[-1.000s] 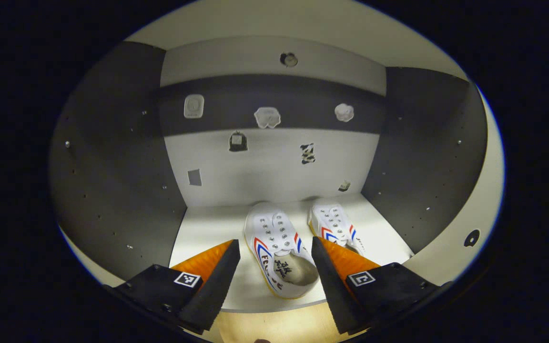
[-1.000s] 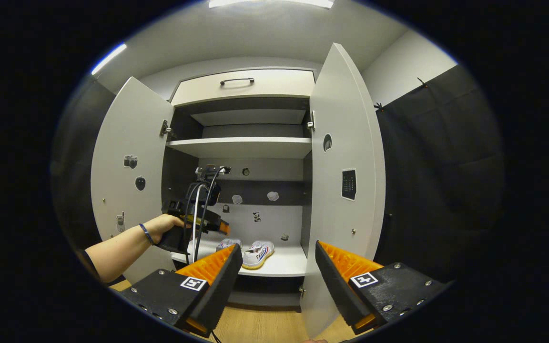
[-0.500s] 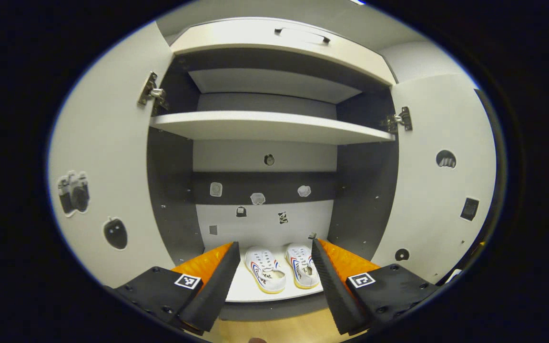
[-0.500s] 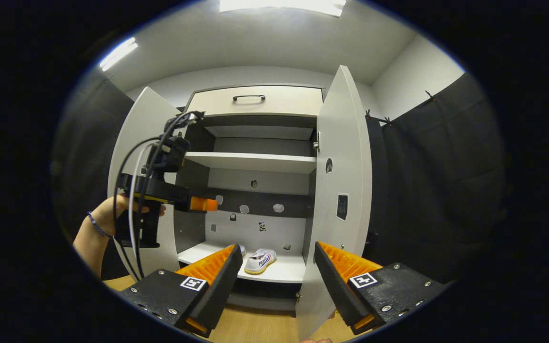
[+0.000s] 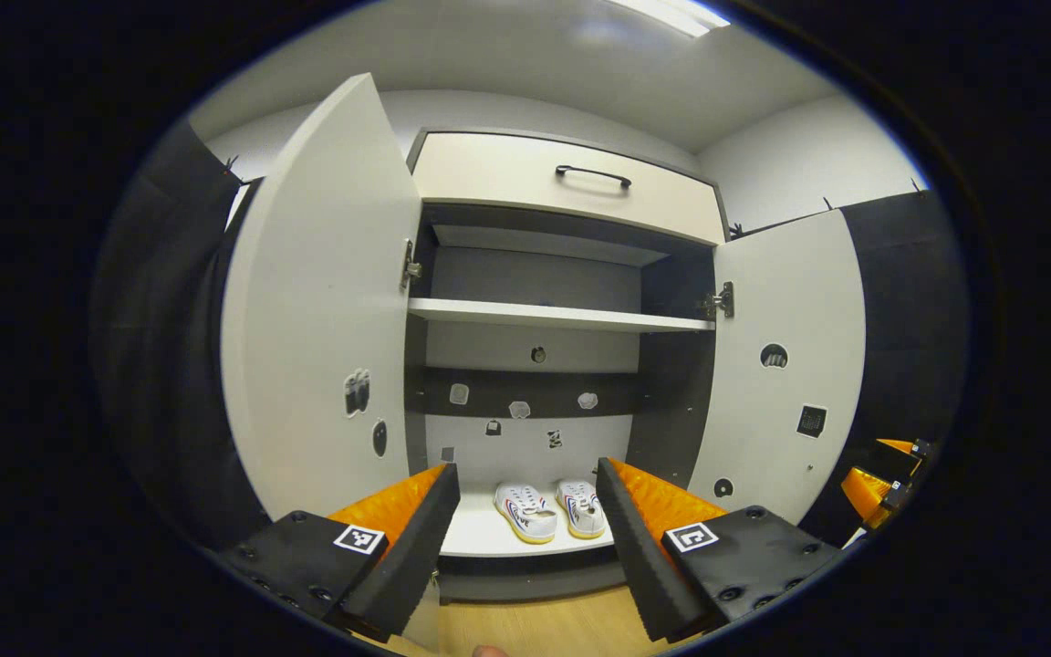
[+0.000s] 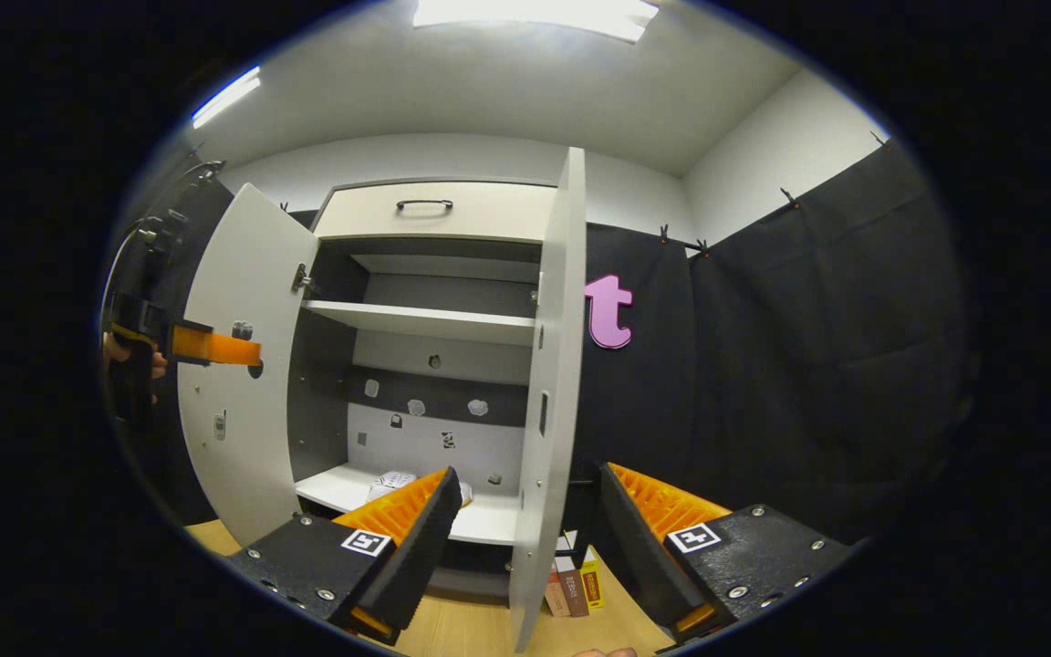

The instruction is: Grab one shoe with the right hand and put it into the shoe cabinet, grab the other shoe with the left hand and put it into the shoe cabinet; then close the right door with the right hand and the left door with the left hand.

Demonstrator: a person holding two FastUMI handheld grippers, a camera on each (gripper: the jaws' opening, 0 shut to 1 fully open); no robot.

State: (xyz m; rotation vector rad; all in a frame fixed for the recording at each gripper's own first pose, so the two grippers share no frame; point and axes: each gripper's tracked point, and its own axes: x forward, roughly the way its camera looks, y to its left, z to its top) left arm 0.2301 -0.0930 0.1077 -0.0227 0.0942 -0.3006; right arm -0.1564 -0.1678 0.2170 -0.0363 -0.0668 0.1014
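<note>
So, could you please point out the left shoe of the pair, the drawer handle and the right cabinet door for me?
left shoe (image 5: 526, 512): left gripper view, on its laced upper.
drawer handle (image 5: 592, 174): left gripper view, middle of the bar.
right cabinet door (image 6: 554, 365): right gripper view, on its inner face.

shoes (image 5: 555, 510) on shelf, doors (image 5: 325, 310) open

A recording booth: black cloth walls (image 6: 808, 365) around a shoe cabinet (image 5: 562, 182).
</note>
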